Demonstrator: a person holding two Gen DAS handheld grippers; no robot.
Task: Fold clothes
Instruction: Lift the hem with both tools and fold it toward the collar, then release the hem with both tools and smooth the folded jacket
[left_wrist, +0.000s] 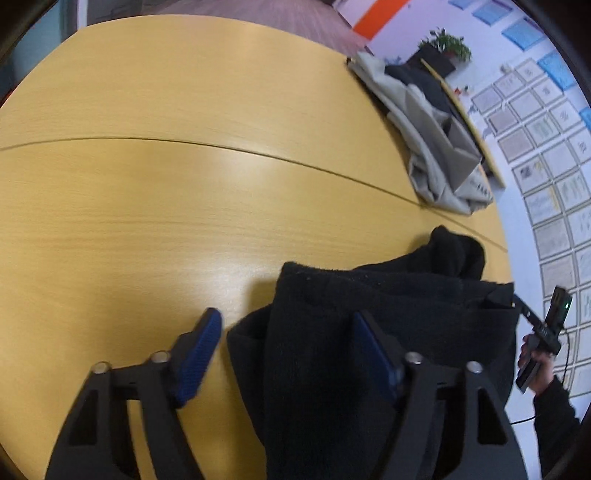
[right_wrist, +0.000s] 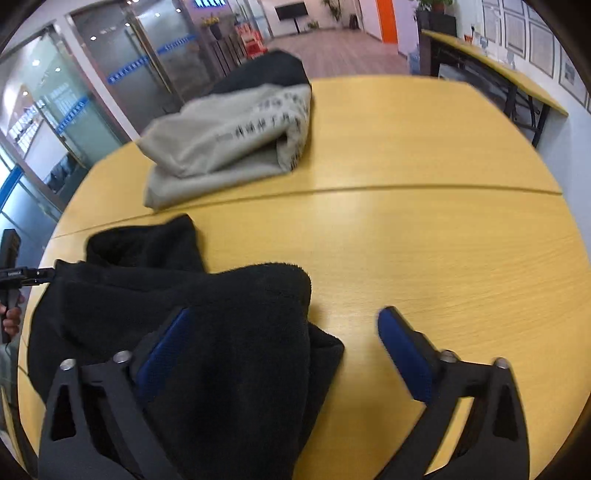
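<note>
A black fleece garment (left_wrist: 369, 314) lies bunched on the yellow wooden table (left_wrist: 147, 206); it also shows in the right wrist view (right_wrist: 192, 295). My left gripper (left_wrist: 288, 332) is open, its jaws wide apart, with a fold of the fleece lying between them against the right finger. My right gripper (right_wrist: 284, 332) is open too, with the fleece draped between its jaws against the left finger (right_wrist: 166, 343). The other hand-held gripper shows at each view's edge, on the right in the left wrist view (left_wrist: 546, 332).
A folded grey garment with printed text (right_wrist: 229, 140) lies on a dark one at the far side of the table (right_wrist: 443, 229); it also shows in the left wrist view (left_wrist: 436, 147). A second yellow table (right_wrist: 498, 70) stands by the wall with framed pictures.
</note>
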